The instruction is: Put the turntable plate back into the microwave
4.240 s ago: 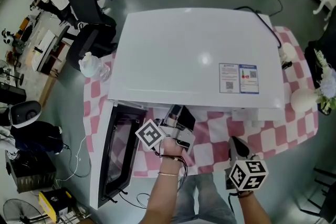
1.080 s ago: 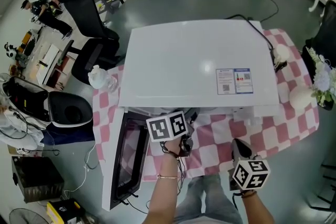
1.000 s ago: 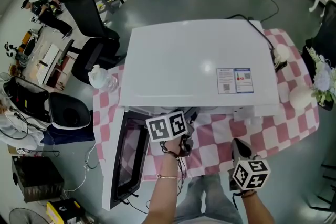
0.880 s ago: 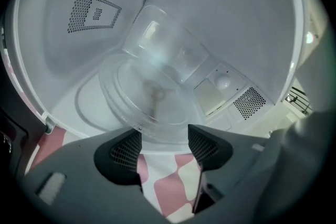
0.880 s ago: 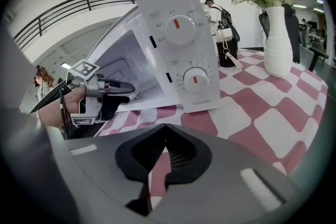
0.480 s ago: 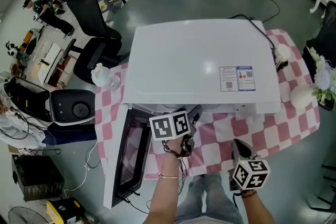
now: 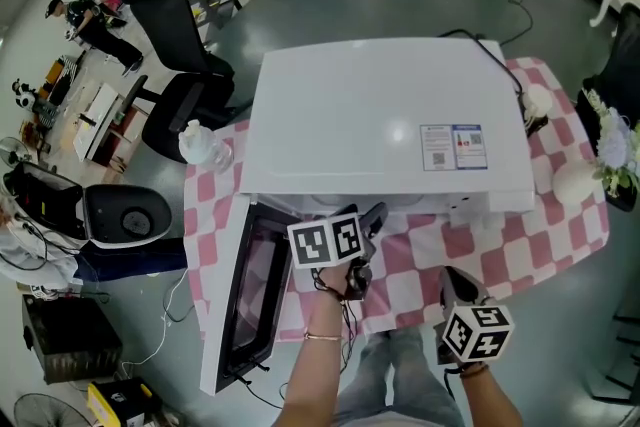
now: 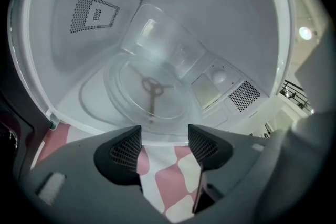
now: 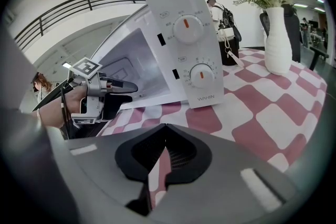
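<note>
From the head view the microwave (image 7: 390, 115) top hides its inside, so the plate (image 8: 149, 94) shows only in the left gripper view, & whether it sits true on its hub (image 8: 152, 86) can't be told. It's clear glass, round, lying flat on the oven floor w/ the three-arm hub showing through. Left gripper (image 8: 164, 140) hangs just outside the oven's front lip, jaws apart w/ only checked cloth (image 8: 168, 181) between; right gripper (image 9: 164, 148) is further out, jaws together on nothing, & the door (image 7: 245, 300) stands wide open at left.
</note>
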The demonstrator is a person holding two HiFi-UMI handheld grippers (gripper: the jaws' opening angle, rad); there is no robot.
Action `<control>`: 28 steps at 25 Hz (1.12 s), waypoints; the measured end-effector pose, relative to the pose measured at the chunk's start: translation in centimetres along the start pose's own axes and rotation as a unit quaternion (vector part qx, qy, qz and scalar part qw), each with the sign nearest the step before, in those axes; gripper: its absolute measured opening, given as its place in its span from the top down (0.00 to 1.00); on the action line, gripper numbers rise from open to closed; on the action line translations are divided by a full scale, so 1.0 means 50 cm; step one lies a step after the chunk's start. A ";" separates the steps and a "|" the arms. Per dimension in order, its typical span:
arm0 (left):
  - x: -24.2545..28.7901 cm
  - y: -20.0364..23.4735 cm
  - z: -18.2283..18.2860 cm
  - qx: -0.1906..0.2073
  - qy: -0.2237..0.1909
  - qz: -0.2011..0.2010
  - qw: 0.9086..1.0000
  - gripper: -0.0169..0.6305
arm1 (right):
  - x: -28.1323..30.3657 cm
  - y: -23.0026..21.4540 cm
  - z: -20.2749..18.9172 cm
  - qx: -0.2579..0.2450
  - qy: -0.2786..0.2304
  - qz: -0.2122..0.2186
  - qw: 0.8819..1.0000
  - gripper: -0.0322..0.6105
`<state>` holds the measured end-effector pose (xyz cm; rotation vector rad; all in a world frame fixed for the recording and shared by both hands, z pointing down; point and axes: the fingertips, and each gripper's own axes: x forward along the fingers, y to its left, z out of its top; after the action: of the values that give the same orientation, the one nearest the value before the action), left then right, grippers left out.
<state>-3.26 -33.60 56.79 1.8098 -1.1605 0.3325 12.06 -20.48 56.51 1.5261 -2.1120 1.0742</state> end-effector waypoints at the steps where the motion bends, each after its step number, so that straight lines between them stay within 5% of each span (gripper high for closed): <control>1: -0.003 -0.001 0.000 0.002 -0.002 -0.002 1.000 0.55 | -0.002 0.002 -0.001 0.000 0.000 0.000 1.000 0.93; 17: -0.124 -0.053 -0.009 0.042 -0.038 -0.005 0.998 0.58 | -0.046 0.060 0.019 -0.020 -0.019 0.004 1.000 0.93; 28: -0.289 -0.083 -0.015 0.080 -0.112 0.033 0.990 0.81 | -0.108 0.155 0.119 -0.063 -0.063 0.030 0.996 0.93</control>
<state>-7.12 -24.26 45.66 1.9900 -1.3853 0.2719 8.02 -20.05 46.12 1.5169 -2.2765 0.8644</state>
